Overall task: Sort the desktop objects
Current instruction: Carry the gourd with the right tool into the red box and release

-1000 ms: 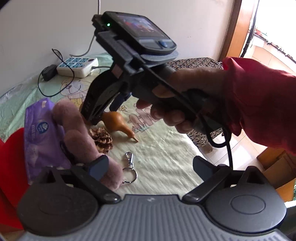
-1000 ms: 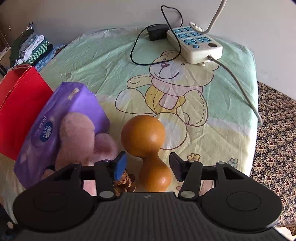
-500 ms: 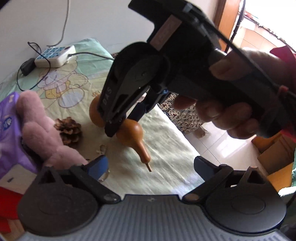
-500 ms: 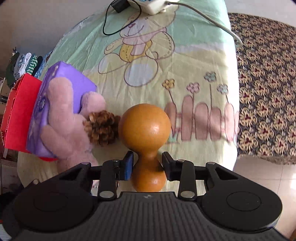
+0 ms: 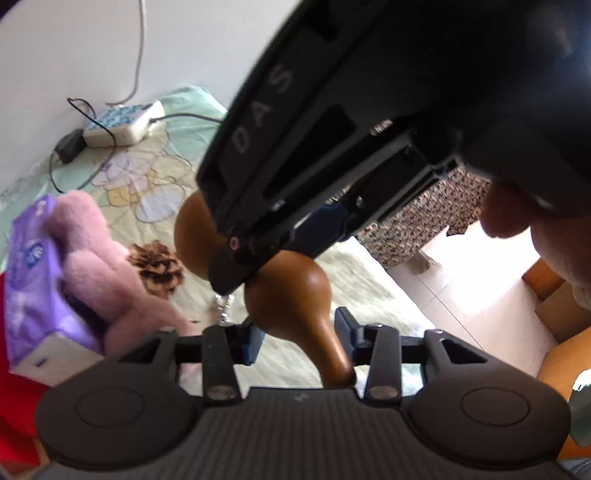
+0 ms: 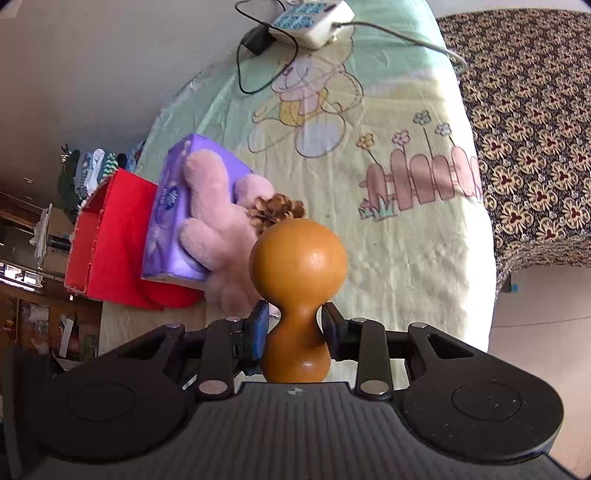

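My right gripper (image 6: pixel 293 328) is shut on the narrow waist of a brown wooden gourd (image 6: pixel 298 254) and holds it above the table. In the left wrist view the gourd (image 5: pixel 291 291) hangs from the right gripper's body (image 5: pixel 332 140), its stem end pointing down between my left gripper's fingers. My left gripper (image 5: pixel 298 338) stands partly open around the gourd's neck; contact is unclear. A pink plush toy (image 6: pixel 218 214), a purple tissue pack (image 6: pixel 166 206), a pine cone (image 6: pixel 275 210) and a metal keyring clip (image 5: pixel 222 308) lie on the cloth.
A red box (image 6: pixel 107 236) stands left of the tissue pack. A white power strip (image 6: pixel 310 18) with a black adapter (image 6: pixel 258 38) and cables lies at the far end. The bear-print tablecloth (image 6: pixel 406 129) drops off at the right to a patterned cover (image 6: pixel 528 110).
My right gripper has closed on the gourd and lifted it off the cloth. My left gripper has moved in under it and narrowed around the gourd's neck.
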`<act>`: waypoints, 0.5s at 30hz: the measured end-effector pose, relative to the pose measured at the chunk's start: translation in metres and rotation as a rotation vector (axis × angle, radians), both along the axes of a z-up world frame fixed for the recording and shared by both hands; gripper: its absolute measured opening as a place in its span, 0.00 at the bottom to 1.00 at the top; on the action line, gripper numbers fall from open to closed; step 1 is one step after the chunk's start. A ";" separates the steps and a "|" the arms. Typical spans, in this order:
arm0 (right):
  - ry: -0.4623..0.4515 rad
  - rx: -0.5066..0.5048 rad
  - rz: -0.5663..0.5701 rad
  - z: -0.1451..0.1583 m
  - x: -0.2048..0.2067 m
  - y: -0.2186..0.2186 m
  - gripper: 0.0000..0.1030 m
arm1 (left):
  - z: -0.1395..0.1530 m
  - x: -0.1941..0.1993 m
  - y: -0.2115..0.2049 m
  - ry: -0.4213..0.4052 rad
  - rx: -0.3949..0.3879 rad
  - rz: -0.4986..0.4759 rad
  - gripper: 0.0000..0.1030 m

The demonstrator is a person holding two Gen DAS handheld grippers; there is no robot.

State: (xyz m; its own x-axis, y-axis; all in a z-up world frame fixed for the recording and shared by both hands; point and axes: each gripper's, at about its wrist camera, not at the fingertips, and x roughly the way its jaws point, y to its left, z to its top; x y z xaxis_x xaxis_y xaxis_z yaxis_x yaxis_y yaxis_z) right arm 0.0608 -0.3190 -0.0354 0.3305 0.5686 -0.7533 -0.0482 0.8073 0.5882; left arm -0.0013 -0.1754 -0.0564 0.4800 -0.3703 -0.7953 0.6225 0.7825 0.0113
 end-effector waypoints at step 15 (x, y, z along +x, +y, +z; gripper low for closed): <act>-0.247 0.170 0.139 0.088 0.024 0.180 0.33 | 0.108 0.006 0.219 -0.205 -0.096 0.149 0.39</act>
State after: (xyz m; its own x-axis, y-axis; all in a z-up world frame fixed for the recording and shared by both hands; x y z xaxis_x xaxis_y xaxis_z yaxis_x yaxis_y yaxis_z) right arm 0.0849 -0.1388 0.0523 0.4018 0.7320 -0.5502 -0.3087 0.6740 0.6712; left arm 0.0044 0.0434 0.0515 0.6821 -0.3524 -0.6407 0.4929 0.8688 0.0469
